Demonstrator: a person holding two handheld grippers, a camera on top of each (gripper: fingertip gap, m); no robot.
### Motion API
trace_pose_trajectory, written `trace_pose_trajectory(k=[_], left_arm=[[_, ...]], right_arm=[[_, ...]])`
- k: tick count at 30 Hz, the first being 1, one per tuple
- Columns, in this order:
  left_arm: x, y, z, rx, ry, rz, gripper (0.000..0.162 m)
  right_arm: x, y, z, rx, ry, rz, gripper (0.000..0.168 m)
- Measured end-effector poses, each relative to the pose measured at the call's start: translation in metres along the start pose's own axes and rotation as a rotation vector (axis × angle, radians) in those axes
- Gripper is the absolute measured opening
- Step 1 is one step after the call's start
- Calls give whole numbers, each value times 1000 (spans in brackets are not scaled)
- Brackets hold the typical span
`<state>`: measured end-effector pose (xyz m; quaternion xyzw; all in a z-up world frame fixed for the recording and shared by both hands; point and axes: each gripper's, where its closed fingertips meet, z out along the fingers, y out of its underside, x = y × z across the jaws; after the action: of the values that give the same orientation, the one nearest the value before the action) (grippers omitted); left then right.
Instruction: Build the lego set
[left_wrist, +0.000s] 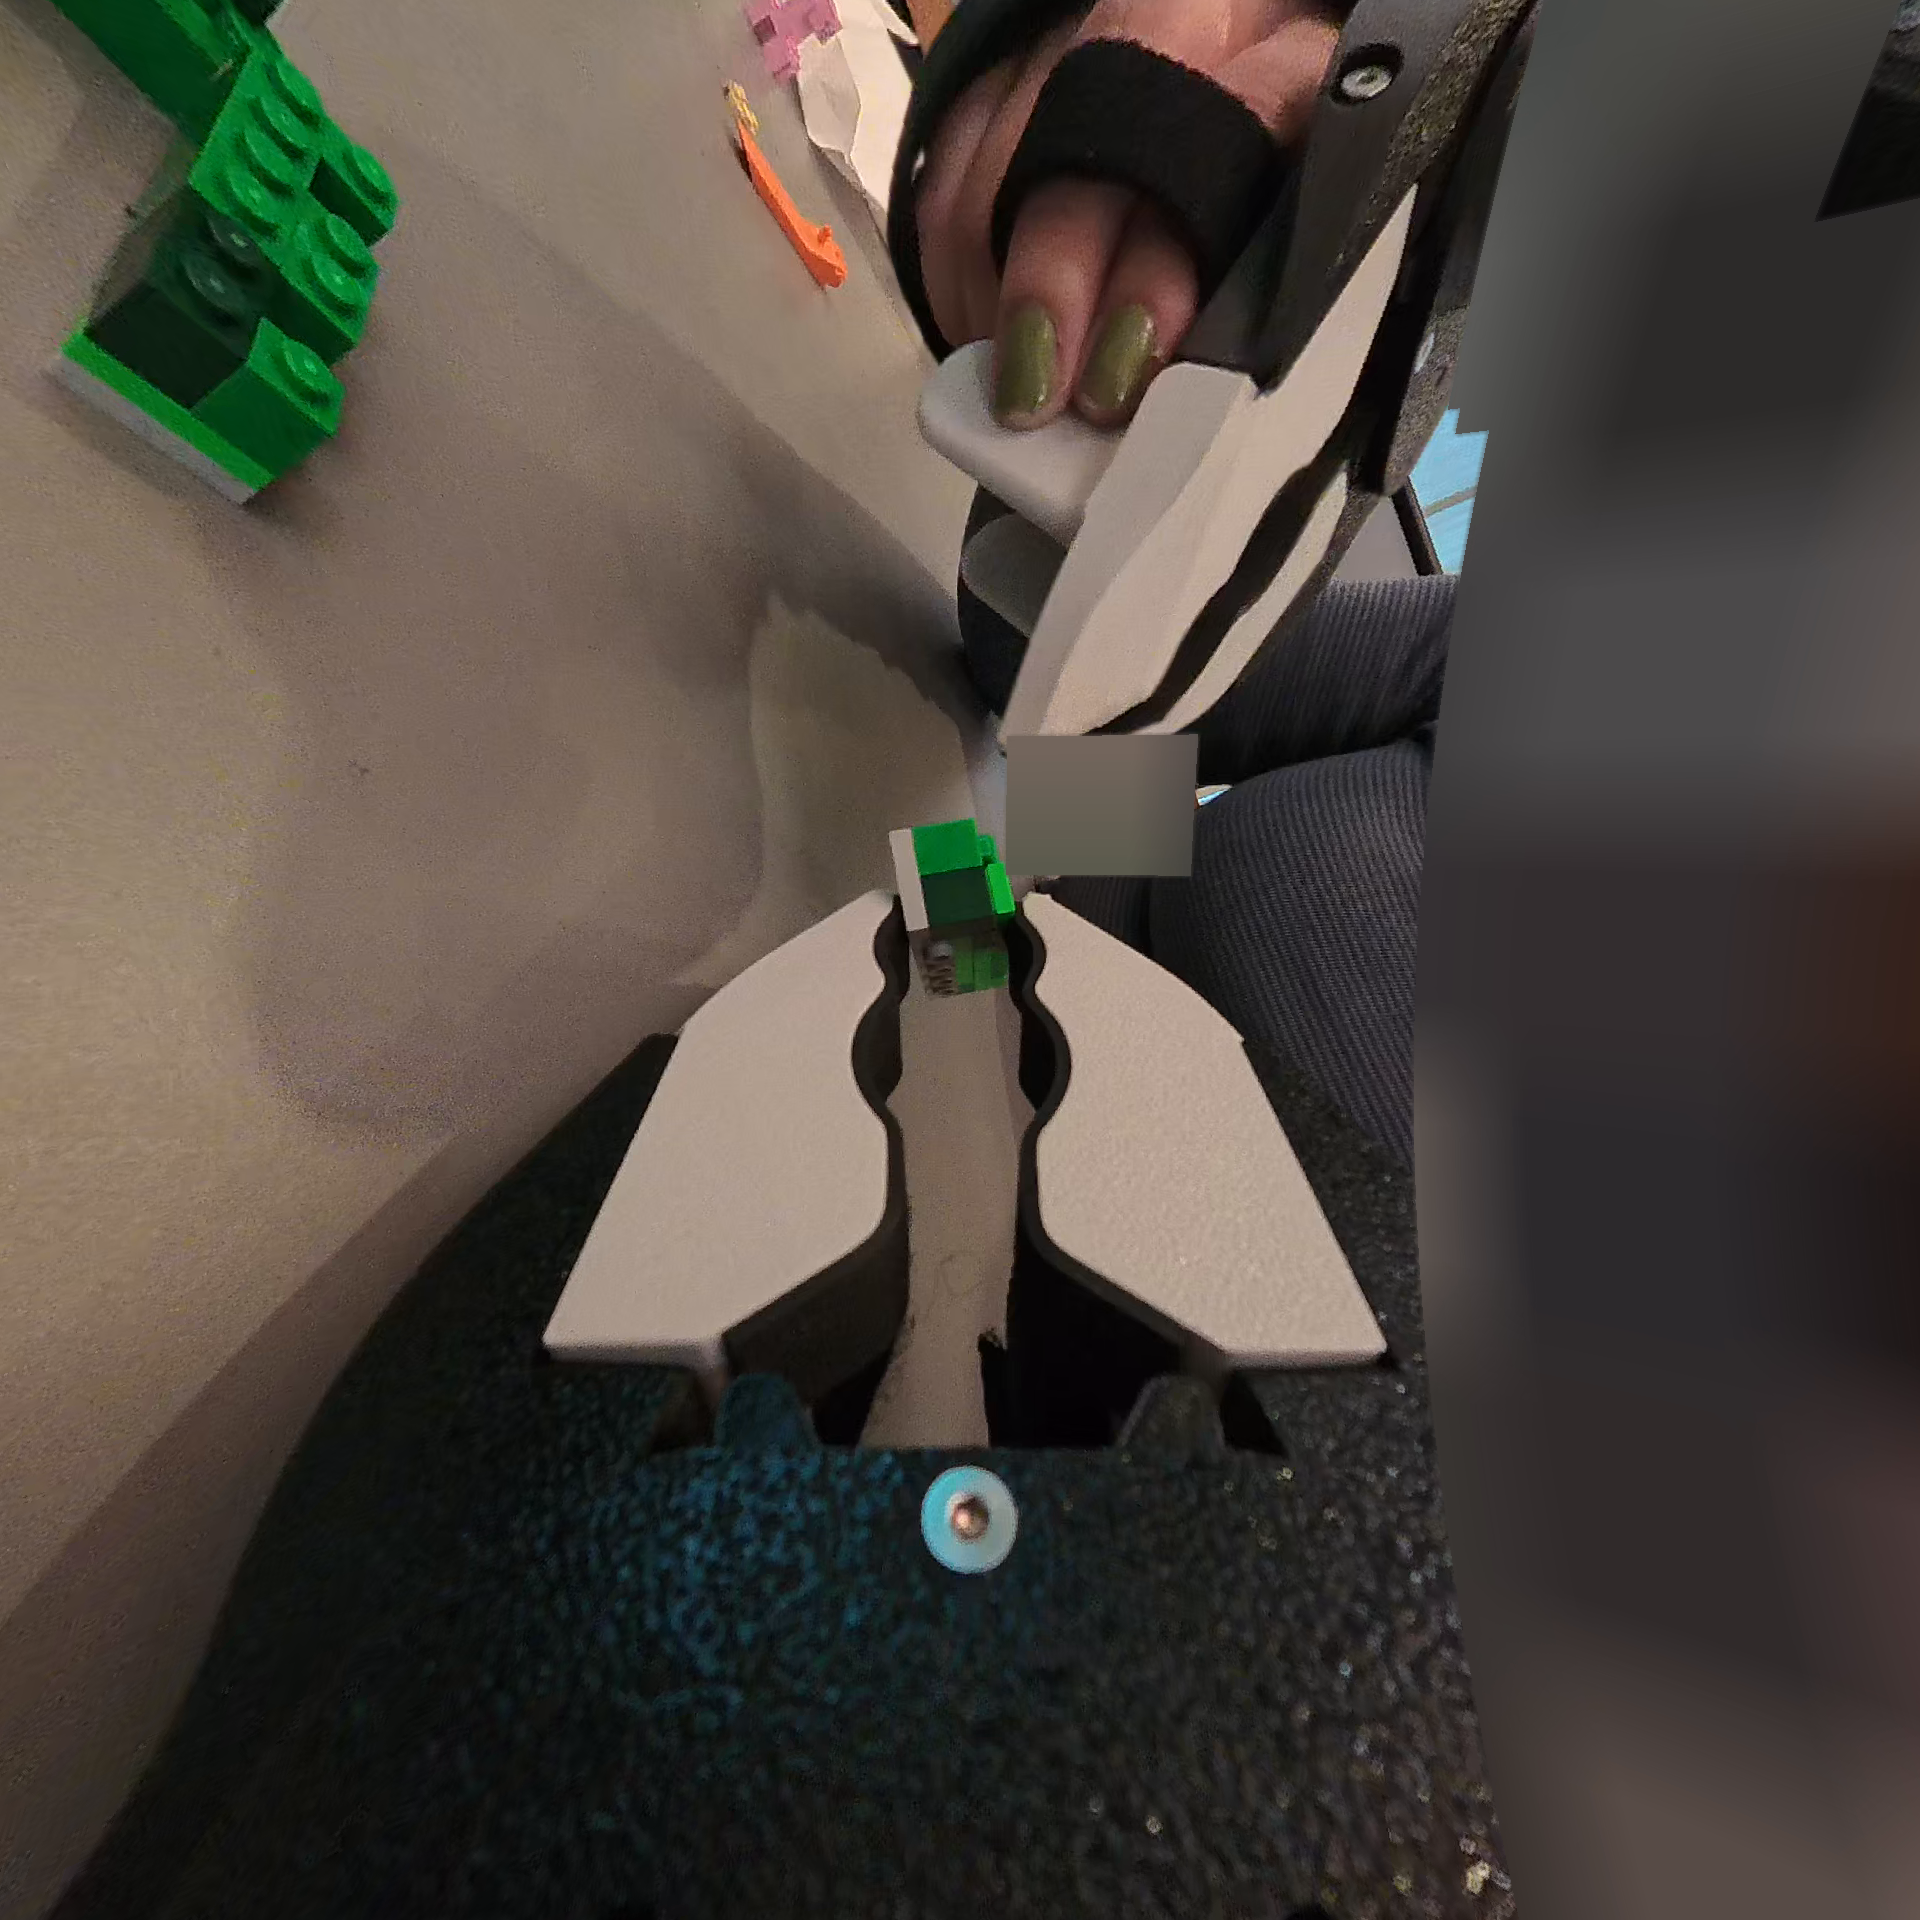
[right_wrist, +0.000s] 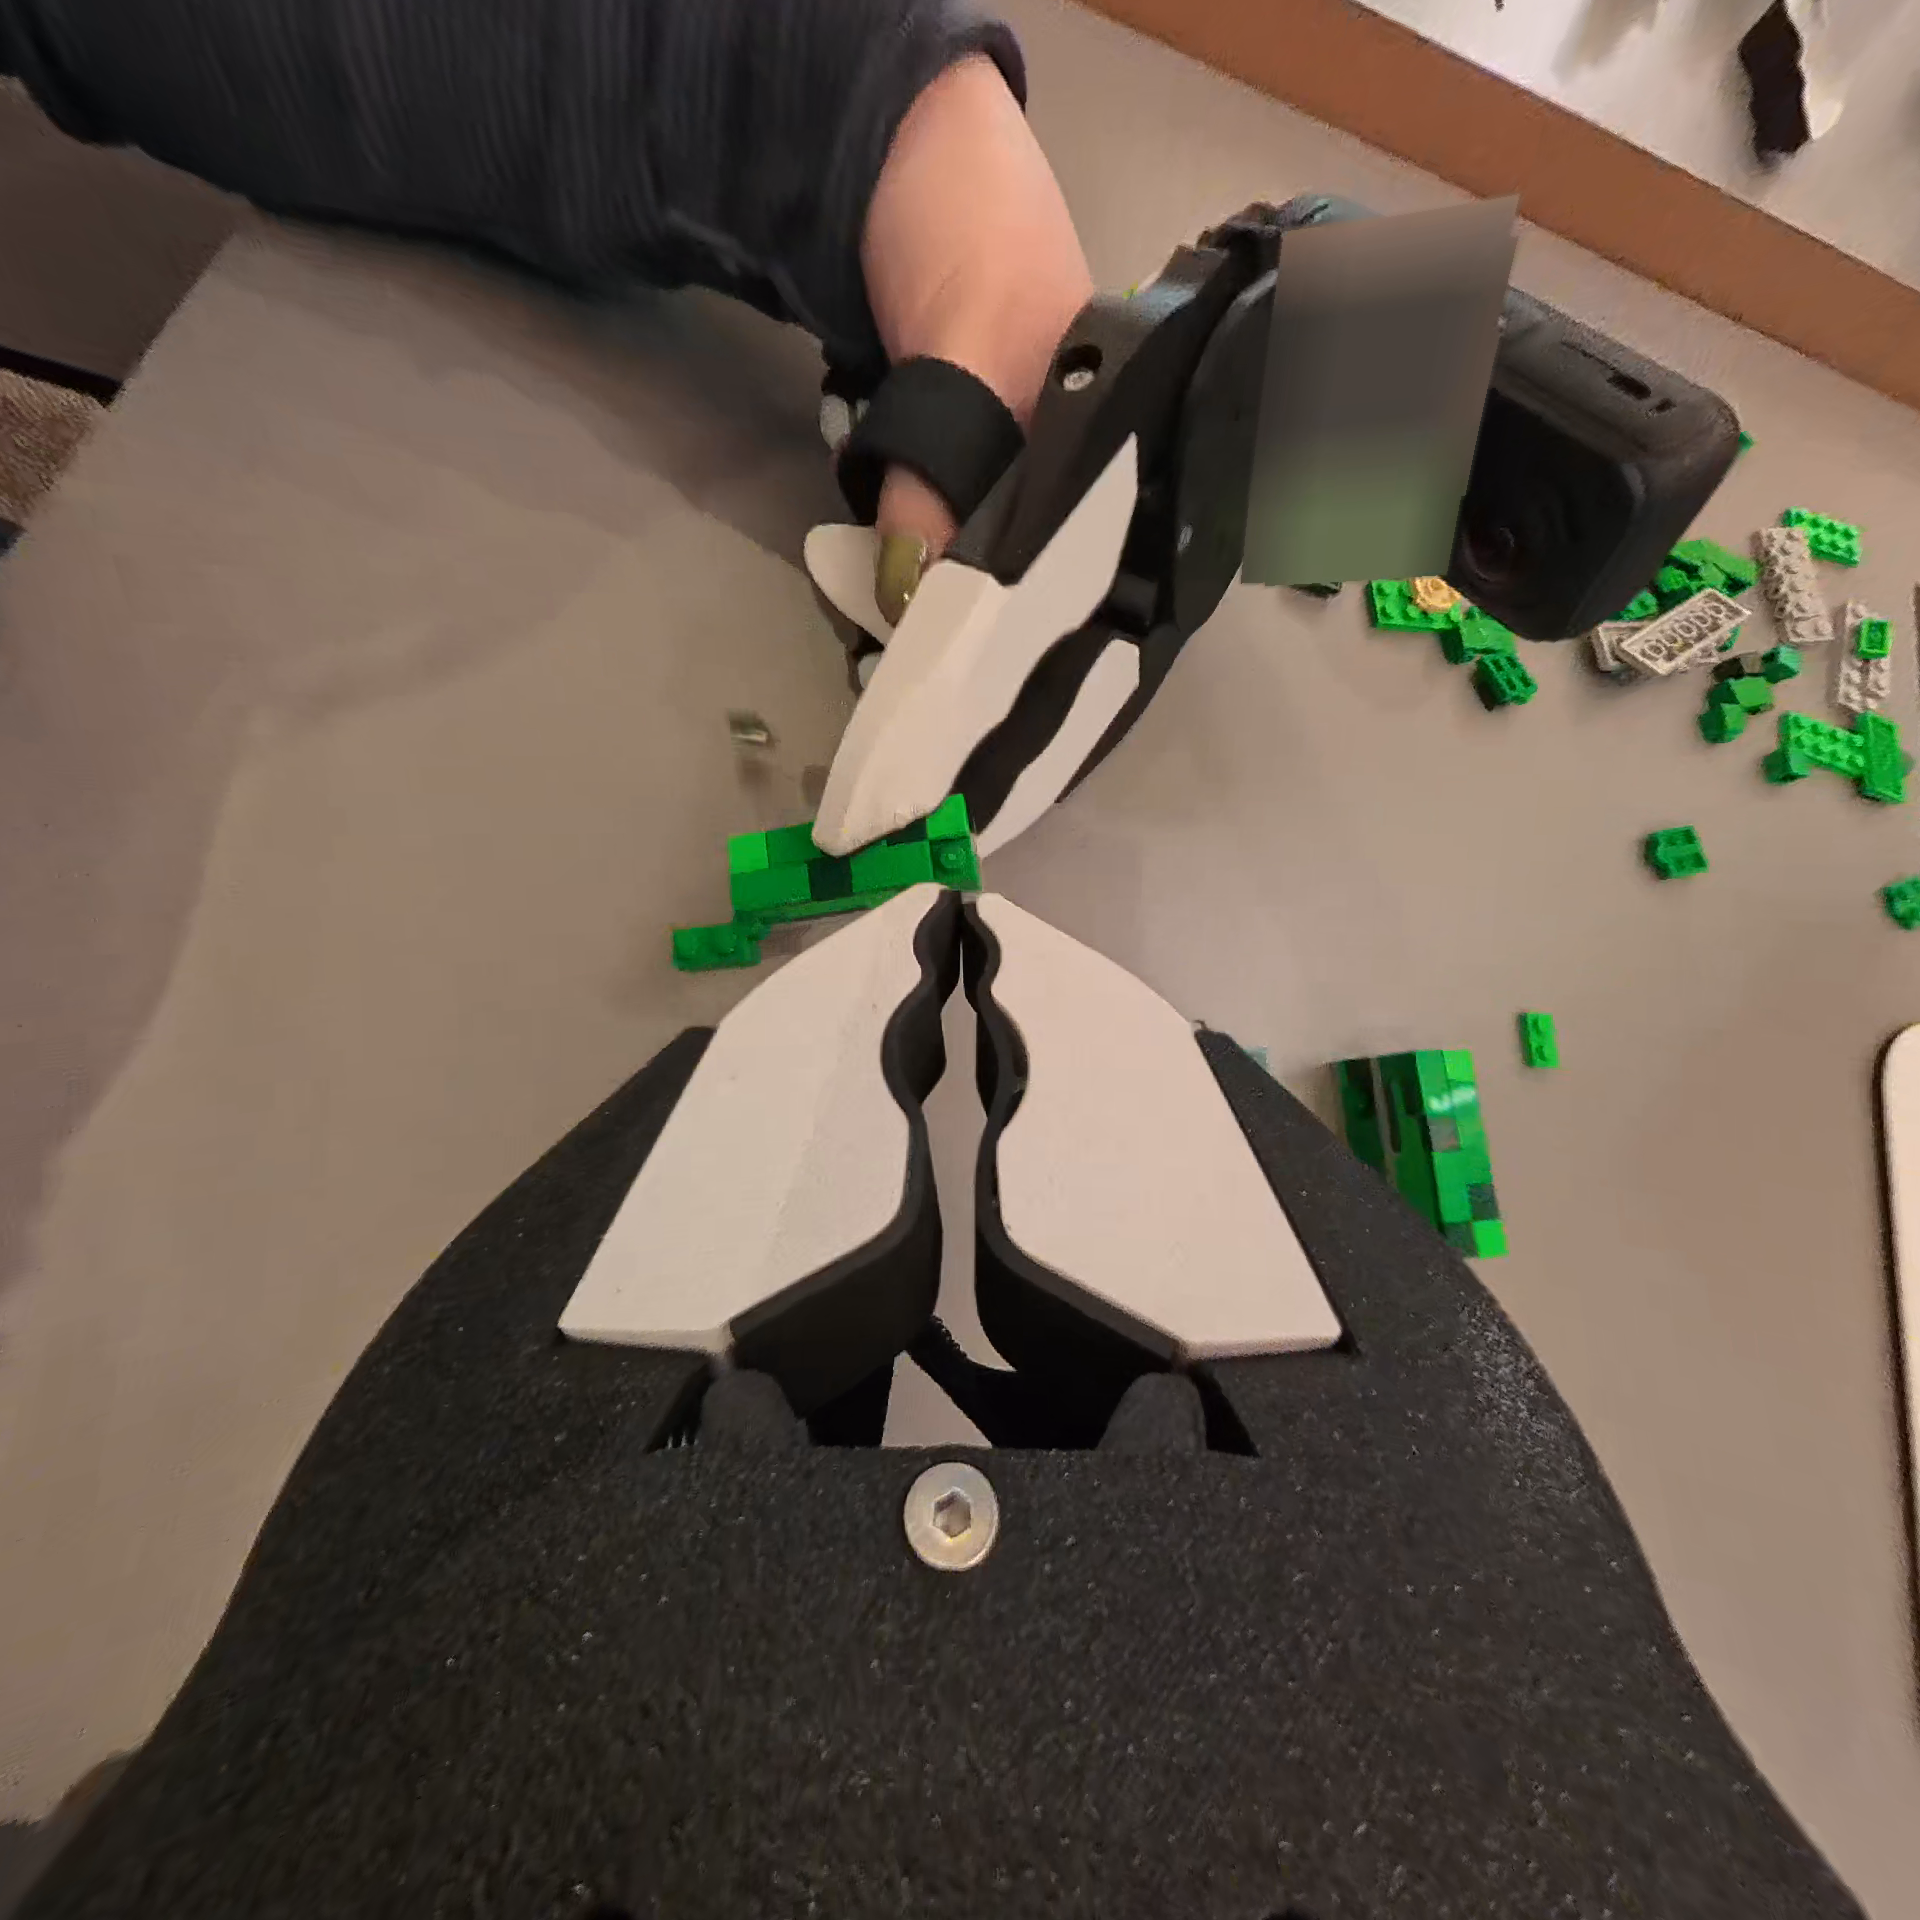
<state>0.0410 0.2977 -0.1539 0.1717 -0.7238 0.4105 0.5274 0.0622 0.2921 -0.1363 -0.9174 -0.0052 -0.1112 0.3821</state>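
Observation:
My left gripper (left_wrist: 956, 920) is shut on a small green lego assembly (left_wrist: 958, 883) with a white plate along its left side, and both pads press its sides. In the right wrist view the same assembly (right_wrist: 800, 868) shows as a long green strip with a dark square, held above the table between the left gripper's fingers (right_wrist: 883, 769). My right gripper (right_wrist: 961, 904) is shut with nothing between its pads. Its tips sit right against the assembly's near right end. The right gripper (left_wrist: 1143, 582) also shows in the left wrist view, its tips hidden by a blurred patch.
A larger green build (left_wrist: 239, 260) stands on the grey table (left_wrist: 416, 831) at the far left, with an orange piece (left_wrist: 790, 208) nearby. Loose green and grey bricks (right_wrist: 1766, 644), a green block build (right_wrist: 1423, 1143) and a white board edge (right_wrist: 1907, 1195) lie to the right. My two grippers' fingertips are within a few centimetres of each other.

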Motion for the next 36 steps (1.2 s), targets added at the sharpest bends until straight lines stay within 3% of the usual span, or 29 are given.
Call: trace_pose_trajectory(k=[10, 16, 20, 25, 29, 36], left_arm=[[9, -1, -5, 22, 63, 2, 17], [10, -39, -43, 300, 32, 105, 17], [10, -59, -66, 461, -38, 202, 18], [3, -62, -68, 484, -64, 182, 17], [1, -62, -68, 482, -73, 177, 18], [-2, -60, -66, 459, -87, 166, 18]], right_arm=[[3, 30, 3, -59, 21, 61, 0], [-33, -10, -19, 38, 13, 111, 3], [-67, -34, 24, 100, -18, 264, 9], [-80, -34, 78, 23, 28, 320, 18], [-87, -34, 94, -40, -19, 333, 25], [-84, -39, 104, -79, 23, 291, 20]])
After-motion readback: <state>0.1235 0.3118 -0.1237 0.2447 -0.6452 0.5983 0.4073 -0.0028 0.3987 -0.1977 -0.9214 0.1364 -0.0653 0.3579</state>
